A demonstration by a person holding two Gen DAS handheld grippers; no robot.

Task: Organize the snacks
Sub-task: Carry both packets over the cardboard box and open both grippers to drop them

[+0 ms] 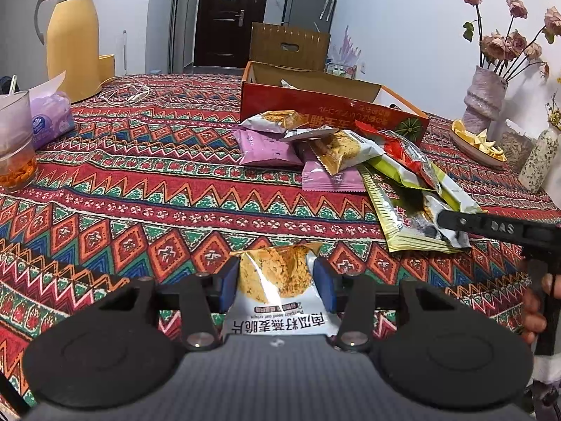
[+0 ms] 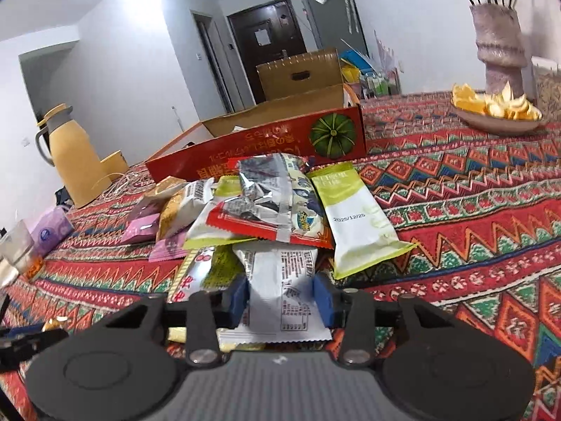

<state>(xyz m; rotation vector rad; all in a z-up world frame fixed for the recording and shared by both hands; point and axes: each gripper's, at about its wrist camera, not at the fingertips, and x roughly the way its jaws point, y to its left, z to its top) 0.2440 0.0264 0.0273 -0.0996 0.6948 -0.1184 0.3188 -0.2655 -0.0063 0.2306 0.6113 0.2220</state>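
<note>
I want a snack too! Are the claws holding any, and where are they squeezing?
Yes. The left claw pinches a white oat-crisp packet by its two side edges. The right claw grips a silvery-white printed packet by its sides.

On my table [image 1: 140, 175], the snack pile [image 1: 315, 151] lies before the open box [image 1: 315, 101]. A jug [image 1: 72, 38] stands far left behind tissues [image 1: 52, 119]; the vase [image 1: 485, 98] and peel dish [image 1: 477, 144] sit right.
</note>
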